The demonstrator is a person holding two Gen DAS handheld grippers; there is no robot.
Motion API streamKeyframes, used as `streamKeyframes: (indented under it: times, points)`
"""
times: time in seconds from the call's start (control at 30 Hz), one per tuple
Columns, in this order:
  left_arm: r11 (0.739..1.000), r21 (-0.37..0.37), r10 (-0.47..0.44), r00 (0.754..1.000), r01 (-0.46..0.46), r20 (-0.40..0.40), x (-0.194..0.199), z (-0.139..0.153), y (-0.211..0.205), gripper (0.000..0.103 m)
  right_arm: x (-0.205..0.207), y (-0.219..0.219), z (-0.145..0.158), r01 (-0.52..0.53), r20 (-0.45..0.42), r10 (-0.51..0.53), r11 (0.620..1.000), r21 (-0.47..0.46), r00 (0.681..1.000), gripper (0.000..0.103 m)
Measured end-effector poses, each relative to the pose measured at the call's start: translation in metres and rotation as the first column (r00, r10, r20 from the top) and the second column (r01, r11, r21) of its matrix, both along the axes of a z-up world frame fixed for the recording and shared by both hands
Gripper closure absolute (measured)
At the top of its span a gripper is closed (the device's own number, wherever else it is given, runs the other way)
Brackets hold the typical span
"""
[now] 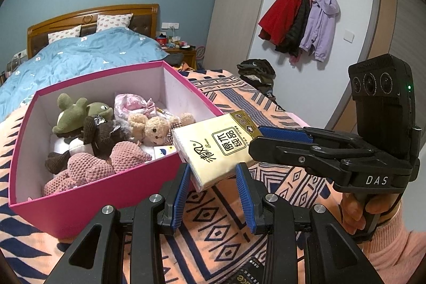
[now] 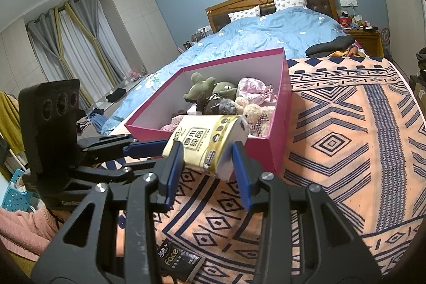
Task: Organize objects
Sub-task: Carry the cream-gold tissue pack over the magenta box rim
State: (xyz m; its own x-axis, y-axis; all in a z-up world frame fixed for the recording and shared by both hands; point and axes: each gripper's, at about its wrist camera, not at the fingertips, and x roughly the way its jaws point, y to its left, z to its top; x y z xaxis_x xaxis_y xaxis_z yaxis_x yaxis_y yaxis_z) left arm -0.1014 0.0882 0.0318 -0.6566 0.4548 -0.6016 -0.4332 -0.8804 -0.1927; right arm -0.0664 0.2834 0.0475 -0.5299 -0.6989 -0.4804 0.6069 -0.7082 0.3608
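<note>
Left wrist view: the yellow tissue pack (image 1: 218, 148) hangs over the near corner of the pink box (image 1: 186, 79) of plush toys (image 1: 106, 135), both hand-held grippers clamped on it, left hand-held gripper (image 1: 213, 182) at one end, right hand-held gripper (image 2: 207, 159) at the other, probably steadying it for lowering inside.

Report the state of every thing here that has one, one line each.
tissue pack: held off the blanket at the box's near corner
left hand-held gripper: shut on the tissue pack
right hand-held gripper: shut on the tissue pack
pink box: open, no lid, holding plush toys
black packet: lying on the blanket
</note>
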Motion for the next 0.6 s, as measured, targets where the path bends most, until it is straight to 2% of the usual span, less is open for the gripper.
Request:
streamKeyframes:
  times: [0.6]
  points:
    - [1.0,-0.003,0.011,1.0,-0.011,-0.011,-0.012,0.006,0.001,0.067,-0.011,0.0,0.002,0.005,0.008,-0.005,1.0,-0.011,1.0,0.062]
